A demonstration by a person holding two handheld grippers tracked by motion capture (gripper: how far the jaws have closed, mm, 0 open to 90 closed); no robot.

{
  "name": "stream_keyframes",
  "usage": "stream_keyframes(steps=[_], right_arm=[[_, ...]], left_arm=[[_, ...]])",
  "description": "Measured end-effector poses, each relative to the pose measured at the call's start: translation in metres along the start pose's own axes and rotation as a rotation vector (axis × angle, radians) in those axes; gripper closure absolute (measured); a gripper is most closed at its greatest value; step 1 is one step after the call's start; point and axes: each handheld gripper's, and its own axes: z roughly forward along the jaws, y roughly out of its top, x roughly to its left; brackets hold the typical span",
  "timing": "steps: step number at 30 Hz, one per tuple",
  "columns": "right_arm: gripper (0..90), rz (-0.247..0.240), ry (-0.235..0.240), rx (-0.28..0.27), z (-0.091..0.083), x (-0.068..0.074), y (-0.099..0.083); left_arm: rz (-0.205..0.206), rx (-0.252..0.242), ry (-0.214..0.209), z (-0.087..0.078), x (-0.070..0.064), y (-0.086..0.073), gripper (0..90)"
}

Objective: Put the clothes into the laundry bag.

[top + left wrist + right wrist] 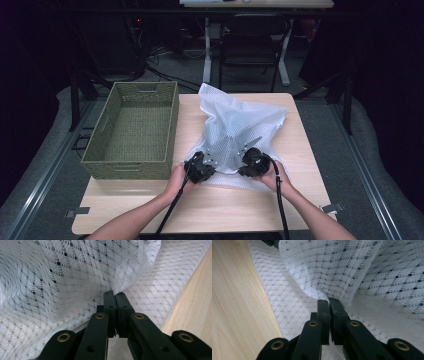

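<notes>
My left gripper has its jaws pressed together on a fold of the white mesh cloth; same with my right gripper, clamped on a second fold of that cloth. In the high view both pinch points sit on the cloth's near edge, left gripper nearer the green woven basket, right gripper farther from it.

Cloth lies on the wooden table, just beside the basket's right wall, partly lifted and bunched. Long axis runs from my grippers away from me, its far tip peaking near the basket's far right corner.

Progress, as I judge it: both grips secured, cloth not yet flattened or folded, none of it in the basket. Basket looks empty. Most of the handling is left.
</notes>
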Motion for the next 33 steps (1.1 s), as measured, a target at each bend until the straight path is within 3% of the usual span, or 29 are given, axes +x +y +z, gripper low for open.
stream_keyframes(steps=[6, 13, 21, 30, 33], right_arm=[[73.6, -0.008, 0.021, 0.009, 0.0, -0.001, 0.0], [56.6, 0.001, 0.054, -0.026, -0.018, -0.001, -0.001], [36.7, 0.019, 0.067, -0.078, -0.033, -0.002, 0.0], [16.2, 0.031, 0.022, -0.12, -0.048, -0.002, 0.003], [14.1, 0.02, 0.005, -0.138, -0.053, 0.0, 0.005]], left_arm=[[-0.016, -0.009, -0.029, -0.005, 0.003, 0.003, 69.8], [-0.055, -0.018, -0.049, -0.019, 0.009, 0.003, 42.2], [-0.07, -0.053, -0.072, -0.035, 0.008, 0.007, 27.7], [-0.09, -0.113, -0.071, -0.057, 0.01, 0.02, 15.8], [-0.094, -0.124, -0.074, -0.066, 0.01, 0.021, 15.0]])
